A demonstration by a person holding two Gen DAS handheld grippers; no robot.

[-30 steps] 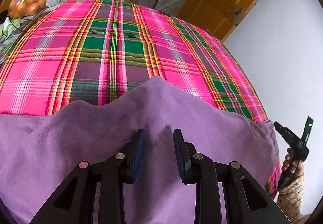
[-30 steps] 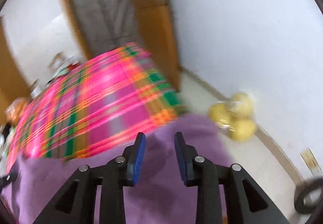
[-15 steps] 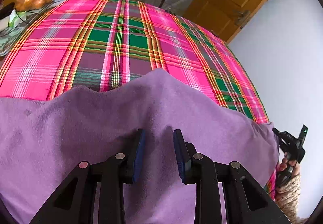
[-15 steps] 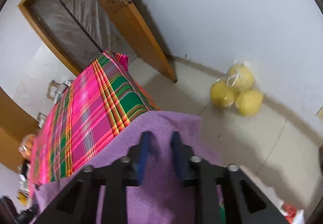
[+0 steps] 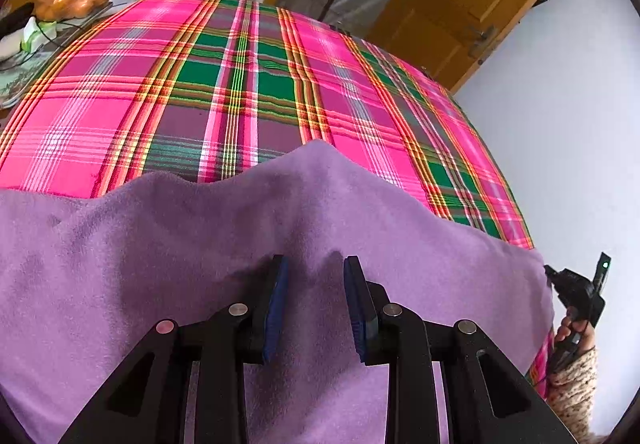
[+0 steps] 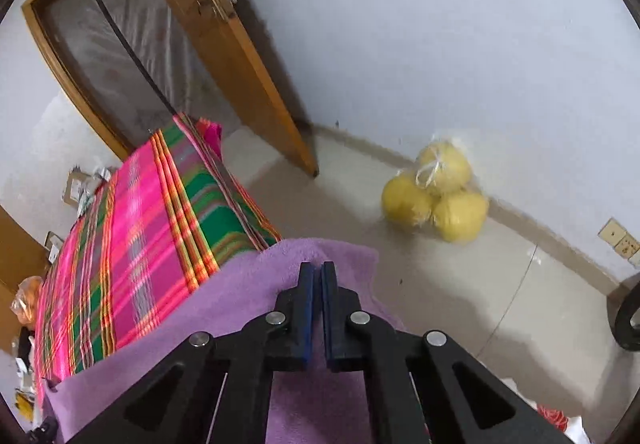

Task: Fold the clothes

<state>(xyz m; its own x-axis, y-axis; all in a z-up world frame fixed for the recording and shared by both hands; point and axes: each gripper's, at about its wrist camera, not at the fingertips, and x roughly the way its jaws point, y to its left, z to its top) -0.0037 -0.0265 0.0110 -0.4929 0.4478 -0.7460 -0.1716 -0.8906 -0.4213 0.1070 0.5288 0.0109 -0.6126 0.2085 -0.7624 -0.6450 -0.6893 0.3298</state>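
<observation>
Check the right gripper (image 6: 317,276) first: jaws just closed, now pressed together with only a hairline gap, set on the outer corner of the purple cloth (image 5: 160,244). Read this as a pinch on a thin layer of fabric, since the corner runs under and just past the tips; treat the bite itself as probable, not plainly visible. Find the plaid bedspread (image 5: 240,83) ahead and to the left of this claw, bare floor ahead and to the right, and a bag of yellow fruit (image 6: 436,199) well beyond the tips by the wall. Check the left gripper (image 5: 314,284) next: jaws standing about half spread, with a soft ridge of the same cloth filling the gap between the blue pads. Cannot tell whether those pads actually press on the ridge. Locate the cloth under and around this claw, its wavy far edge just ahead of the tips, the bedspread beyond that; look far to the right of the claw for the other tool at the cloth's end, gripped by a hand (image 5: 572,328) in a knitted sleeve. Take the closure to mean one corner secured and a fold ready to begin. Before lifting, confirm the left grip; expect the plush fabric to sag and drag if held at one end only.
</observation>
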